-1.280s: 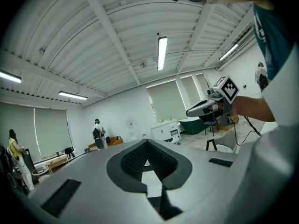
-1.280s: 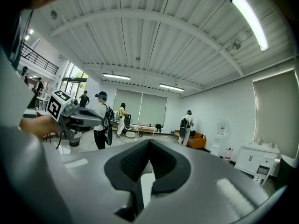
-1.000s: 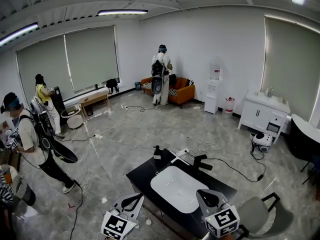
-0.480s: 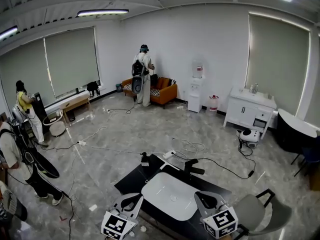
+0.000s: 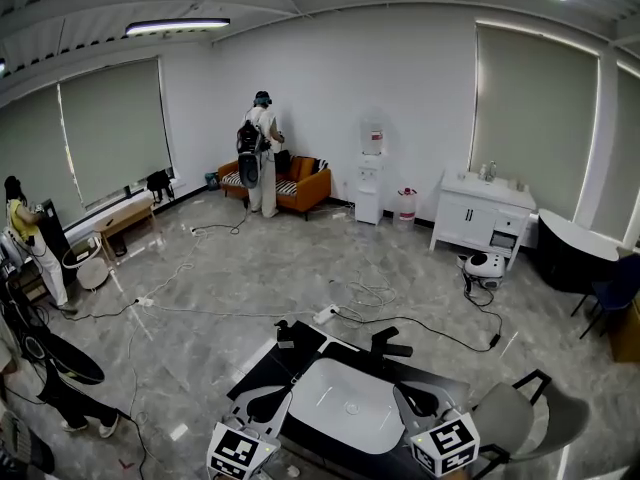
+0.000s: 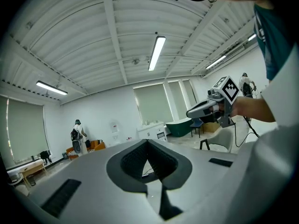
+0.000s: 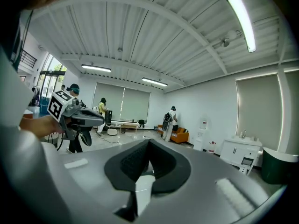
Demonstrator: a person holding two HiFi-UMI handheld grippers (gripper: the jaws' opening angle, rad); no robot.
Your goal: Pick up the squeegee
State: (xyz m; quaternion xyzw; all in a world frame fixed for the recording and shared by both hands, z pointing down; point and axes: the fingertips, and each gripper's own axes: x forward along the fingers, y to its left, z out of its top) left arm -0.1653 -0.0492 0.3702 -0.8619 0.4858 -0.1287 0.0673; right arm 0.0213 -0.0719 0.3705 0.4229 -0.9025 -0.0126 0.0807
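Observation:
A black table [image 5: 262, 360] with a white sink basin [image 5: 345, 405] stands just ahead in the head view. On its far edge lies a black T-shaped object [image 5: 392, 347], possibly the squeegee, and a small black item [image 5: 285, 330] sits at the far left corner. My left gripper [image 5: 268, 403] hovers at the basin's near left side, shut and empty. At the near right my right gripper [image 5: 418, 398] is shut too, with nothing in it. Each gripper view shows its own jaws meeting at the tip [image 6: 148, 143] [image 7: 149, 143], with the other gripper [image 6: 212, 107] [image 7: 74, 115] alongside in a hand.
A grey chair [image 5: 525, 418] stands right of the table. Cables [image 5: 370, 293] trail over the marble floor. Further off are a white cabinet [image 5: 485, 220], a water dispenser [image 5: 370, 173], an orange sofa [image 5: 295, 183] with a person [image 5: 260, 153] beside it, and people at the left edge [image 5: 25, 238].
The view has swung left to right and closed in on the table; the basin now lies between the two grippers. Both stay shut. The people at the left have slid toward the frame edge.

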